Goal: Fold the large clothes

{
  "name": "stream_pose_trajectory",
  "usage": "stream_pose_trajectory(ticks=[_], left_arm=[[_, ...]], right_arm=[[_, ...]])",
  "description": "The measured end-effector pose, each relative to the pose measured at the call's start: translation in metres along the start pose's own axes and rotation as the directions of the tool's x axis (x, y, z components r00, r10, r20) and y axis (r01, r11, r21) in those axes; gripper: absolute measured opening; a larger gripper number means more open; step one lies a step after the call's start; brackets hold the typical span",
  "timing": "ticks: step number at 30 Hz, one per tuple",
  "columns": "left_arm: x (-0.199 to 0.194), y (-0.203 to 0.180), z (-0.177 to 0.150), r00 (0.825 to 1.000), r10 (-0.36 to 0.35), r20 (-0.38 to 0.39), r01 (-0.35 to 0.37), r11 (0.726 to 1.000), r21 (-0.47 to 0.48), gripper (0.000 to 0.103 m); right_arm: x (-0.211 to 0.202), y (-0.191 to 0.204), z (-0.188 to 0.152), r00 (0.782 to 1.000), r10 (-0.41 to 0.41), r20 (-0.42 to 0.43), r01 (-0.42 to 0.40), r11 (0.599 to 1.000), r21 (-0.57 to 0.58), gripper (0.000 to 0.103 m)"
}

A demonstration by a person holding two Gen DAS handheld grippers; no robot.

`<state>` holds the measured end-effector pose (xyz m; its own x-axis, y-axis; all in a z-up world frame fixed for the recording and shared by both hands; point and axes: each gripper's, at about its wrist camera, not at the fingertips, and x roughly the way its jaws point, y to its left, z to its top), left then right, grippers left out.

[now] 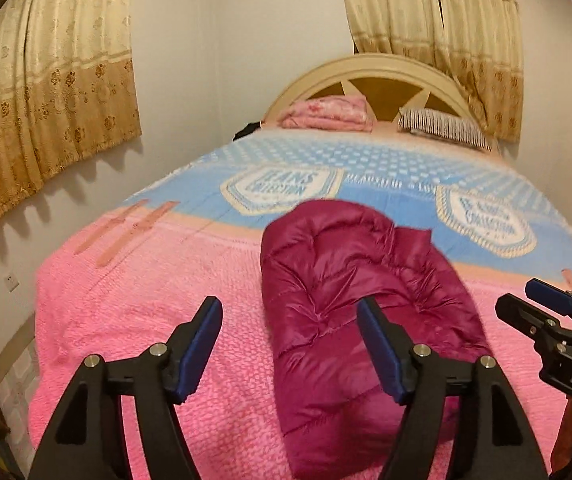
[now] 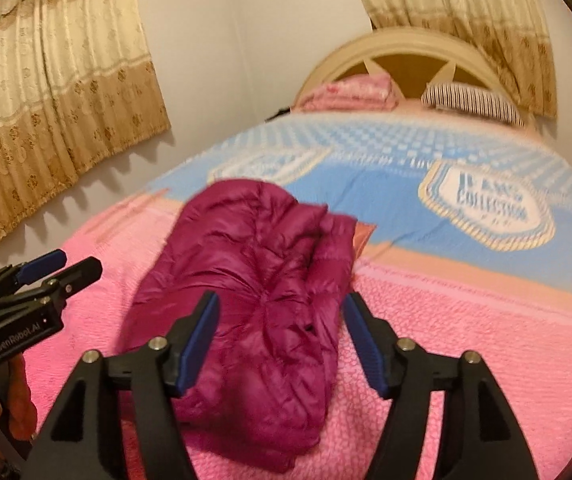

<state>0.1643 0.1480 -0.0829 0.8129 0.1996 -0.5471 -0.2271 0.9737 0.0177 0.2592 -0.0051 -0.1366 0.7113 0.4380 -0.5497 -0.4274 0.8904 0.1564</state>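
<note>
Left hand-held gripper (image 1: 287, 344) and right hand-held gripper (image 2: 280, 340) both spread wide, empty, above folded magenta puffer jacket (image 2: 246, 300) lying mid-bed on pink bedspread (image 1: 146, 320); bare bedspread either side.

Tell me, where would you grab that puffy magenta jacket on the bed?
Probably the near end of the magenta jacket, coming in low from the foot of the bed. It lies folded into a long bundle pointing away from both tools, so its near edge faces the open jaws. The right gripper already straddles it; the left gripper sits beside its left edge.
</note>
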Motion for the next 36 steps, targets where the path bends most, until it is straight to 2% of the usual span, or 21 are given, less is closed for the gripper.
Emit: stream_pose_trajectory(ticks=[10, 23, 36], left_arm=[[-0.041, 0.006, 0.009, 0.997, -0.037, 0.065, 0.038, 0.999, -0.014, 0.072], [-0.046, 0.008, 0.011, 0.996, -0.051, 0.076, 0.053, 0.998, -0.025, 0.073], [-0.045, 0.010, 0.010, 0.996, -0.053, 0.073, 0.055, 0.998, -0.028, 0.073]], right_arm=[[-0.045, 0.027, 0.009, 0.996, -0.001, 0.091, 0.006, 0.999, -0.050, 0.074], [-0.056, 0.034, 0.007, 0.993, -0.012, 0.118, 0.020, 0.998, -0.062, 0.075], [-0.064, 0.035, 0.006, 0.990, -0.022, 0.136, 0.031, 0.998, -0.060, 0.081]])
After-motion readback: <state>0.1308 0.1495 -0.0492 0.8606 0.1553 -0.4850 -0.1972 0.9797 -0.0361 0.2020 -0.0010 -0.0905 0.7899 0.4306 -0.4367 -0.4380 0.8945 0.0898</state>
